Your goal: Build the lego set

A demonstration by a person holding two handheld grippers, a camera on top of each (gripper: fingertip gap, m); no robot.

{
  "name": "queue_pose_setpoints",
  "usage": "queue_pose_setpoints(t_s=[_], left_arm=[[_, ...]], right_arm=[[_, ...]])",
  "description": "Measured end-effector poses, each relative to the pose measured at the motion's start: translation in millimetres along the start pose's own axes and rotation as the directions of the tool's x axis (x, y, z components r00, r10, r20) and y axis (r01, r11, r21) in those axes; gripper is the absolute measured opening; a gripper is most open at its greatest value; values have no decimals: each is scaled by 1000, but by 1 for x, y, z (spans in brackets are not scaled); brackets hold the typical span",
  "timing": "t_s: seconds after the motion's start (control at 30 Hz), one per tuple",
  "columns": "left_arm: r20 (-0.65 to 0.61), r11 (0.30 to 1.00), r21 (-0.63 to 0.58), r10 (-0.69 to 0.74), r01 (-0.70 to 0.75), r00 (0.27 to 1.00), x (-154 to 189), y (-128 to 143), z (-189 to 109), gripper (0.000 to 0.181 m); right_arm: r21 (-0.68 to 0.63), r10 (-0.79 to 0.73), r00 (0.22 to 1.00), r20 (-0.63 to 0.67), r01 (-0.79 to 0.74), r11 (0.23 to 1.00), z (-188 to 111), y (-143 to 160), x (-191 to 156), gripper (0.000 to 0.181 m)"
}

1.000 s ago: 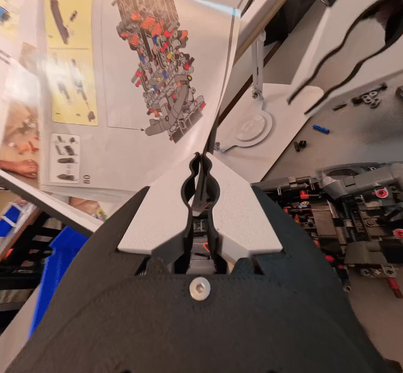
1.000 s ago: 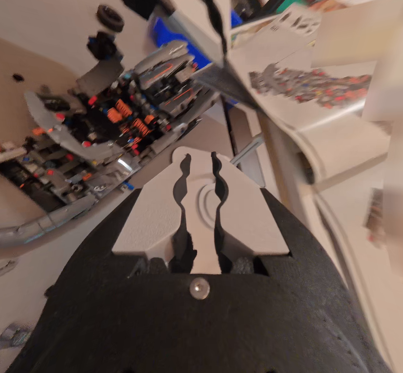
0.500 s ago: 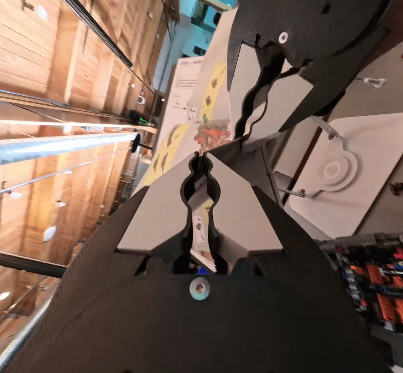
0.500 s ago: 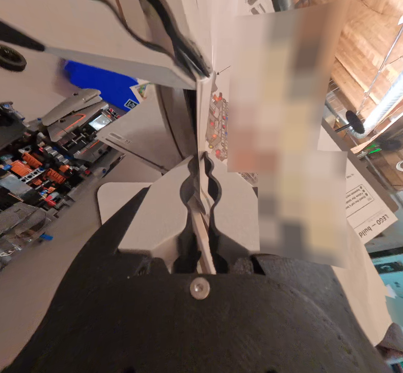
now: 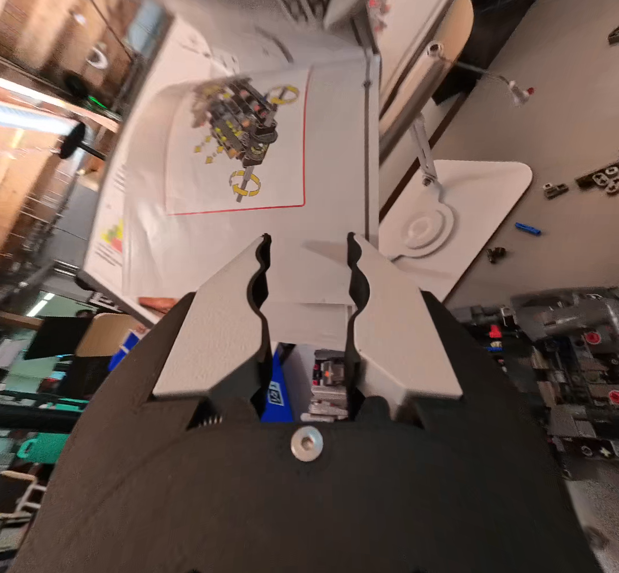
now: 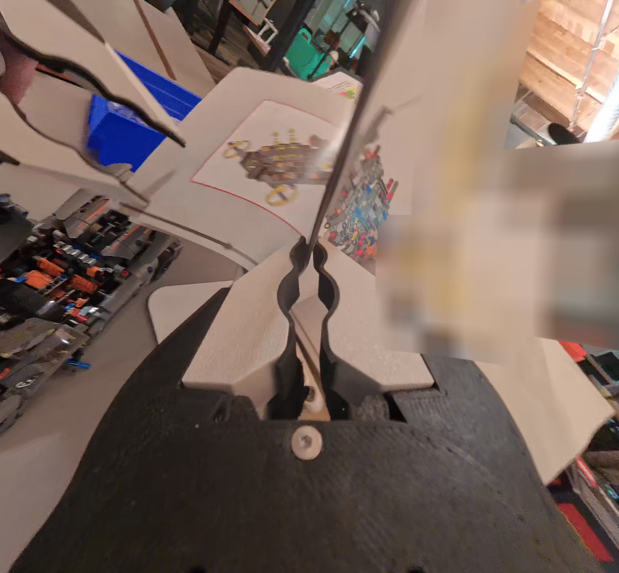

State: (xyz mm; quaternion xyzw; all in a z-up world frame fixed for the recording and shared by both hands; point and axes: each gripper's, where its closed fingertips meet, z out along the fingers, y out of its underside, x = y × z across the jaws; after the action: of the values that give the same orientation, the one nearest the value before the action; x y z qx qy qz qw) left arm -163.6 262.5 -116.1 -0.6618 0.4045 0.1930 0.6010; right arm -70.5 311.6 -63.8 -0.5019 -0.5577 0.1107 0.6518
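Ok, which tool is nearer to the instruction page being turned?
Right. The right tool is shut on the edge of the page, touching it. The left tool is open, apart from it, facing the booklet.

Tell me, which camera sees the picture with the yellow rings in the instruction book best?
The left wrist view. There the picture with the yellow rings faces the camera whole inside its red border, beyond the open left gripper. In the right wrist view, the same picture is slanted, blurry and partly hidden behind the page pinched in the right gripper.
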Motion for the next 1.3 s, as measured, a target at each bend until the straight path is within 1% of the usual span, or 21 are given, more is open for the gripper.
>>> queue_pose_setpoints(t_s=[0.07,0.17,0.2,0.27,0.3,0.33,0.37,0.43,0.47,0.57,0.67,0.8,0.93,0.97,1.03,1.07,1.1,1.13,1.2,1.23,1.3], left_arm=[[-41,997,-76,-22,19,999,8,18,12,59],[-120,988,-139,-91,74,989,23,35,24,77],[-123,984,-154,-106,86,987,25,40,27,80],[-110,975,-209,-103,78,989,25,53,33,77],[-94,970,-234,-91,67,991,23,59,35,74],[-89,969,-240,-78,55,993,23,63,38,71],[-95,967,-250,-77,51,993,25,67,40,63],[-91,954,-296,-75,44,993,27,79,43,59],[-89,952,-305,-68,38,994,28,83,44,54],[-90,952,-303,-79,48,993,31,89,45,48],[-92,953,-301,-66,36,994,30,92,44,36],[-94,953,-302,-57,26,994,29,94,43,28],[-99,956,-291,-74,42,992,29,96,41,18],[-100,956,-289,-78,46,992,29,97,41,16],[-104,957,-286,-81,48,991,29,97,40,13],[-101,957,-285,-82,50,991,29,97,39,11],[-103,958,-283,-85,53,991,29,97,39,10],[-104,958,-280,-88,56,991,29,97,39,9],[-98,959,-278,-85,55,992,28,97,39,7],[-98,959,-277,-86,56,991,28,98,39,7],[-99,959,-277,-91,60,991,28,99,39,7]], right_arm=[[-8,-8,1000,-22,7,1000,-5,4,10,4],[-50,16,1000,-14,-17,999,-10,14,22,10],[-67,34,999,-4,-34,997,-11,18,26,11],[-136,106,994,36,-100,986,-14,29,33,21],[-141,119,992,32,-114,983,-17,30,39,27],[-134,122,992,24,-118,984,-21,29,44,28],[-139,128,991,22,-124,983,-24,30,48,30],[-163,146,989,26,-139,977,-27,33,51,32],[-191,156,986,53,-143,971,-28,36,49,32],[-364,204,964,172,-131,922,-39,55,35,28],[-474,215,942,257,-71,878,-62,65,27,27],[-508,261,893,366,-43,860,-92,60,16,27],[-426,217,876,430,-16,905,-101,42,11,21],[-417,217,866,451,-11,909,-102,40,7,20],[-386,219,822,525,1,923,-105,34,-8,24],[-374,215,823,526,-3,927,-103,33,-9,24],[-378,206,845,493,-5,926,-97,35,-4,25],[-391,191,876,442,-4,920,-91,39,5,29],[-398,157,938,308,-23,917,-78,50,31,43],[-392,155,957,245,-48,919,-73,55,44,49],[-354,174,977,120,-122,927,-65,64,72,78]])
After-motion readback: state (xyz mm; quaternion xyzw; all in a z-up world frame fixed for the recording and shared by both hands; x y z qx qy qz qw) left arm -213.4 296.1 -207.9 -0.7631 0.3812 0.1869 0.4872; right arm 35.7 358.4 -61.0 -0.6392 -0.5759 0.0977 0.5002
